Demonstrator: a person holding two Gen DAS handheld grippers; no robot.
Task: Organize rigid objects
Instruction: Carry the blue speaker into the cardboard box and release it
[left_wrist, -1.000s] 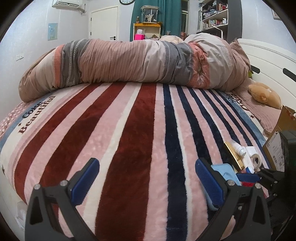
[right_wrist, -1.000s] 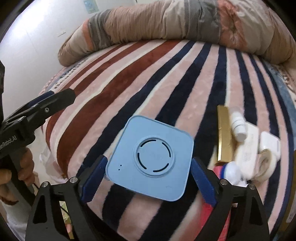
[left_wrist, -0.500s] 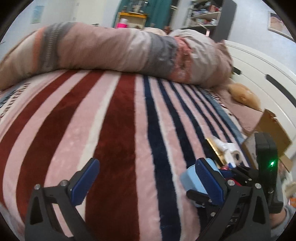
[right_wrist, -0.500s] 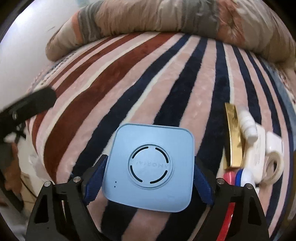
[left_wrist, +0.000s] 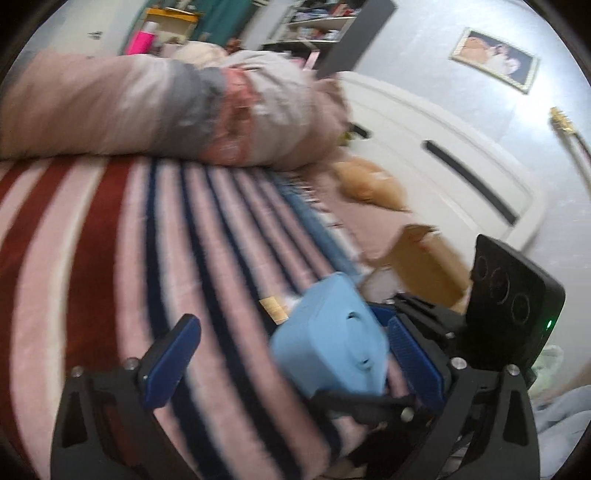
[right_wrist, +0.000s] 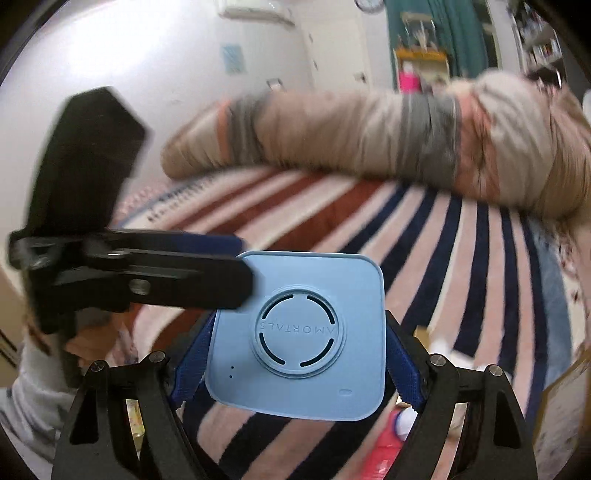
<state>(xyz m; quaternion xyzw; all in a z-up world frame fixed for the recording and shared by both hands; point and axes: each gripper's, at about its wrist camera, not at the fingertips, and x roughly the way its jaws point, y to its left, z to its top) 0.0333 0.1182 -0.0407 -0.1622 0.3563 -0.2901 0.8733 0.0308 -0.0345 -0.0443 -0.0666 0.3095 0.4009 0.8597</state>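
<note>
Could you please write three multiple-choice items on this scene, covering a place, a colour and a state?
1. Where is the square device?
A. flat on the blanket
B. between the right hand-held gripper's fingers
C. on the rolled duvet

2. What colour is the device?
A. light blue
B. gold
C. red

3. How is the left hand-held gripper?
A. shut on the device
B. open, gripping nothing
C. shut on a box

Answers:
1 B: the blue pads of the right hand-held gripper press both its sides.
2 A: its whole face is light blue.
3 B: its fingers stand wide apart over the striped blanket.
</note>
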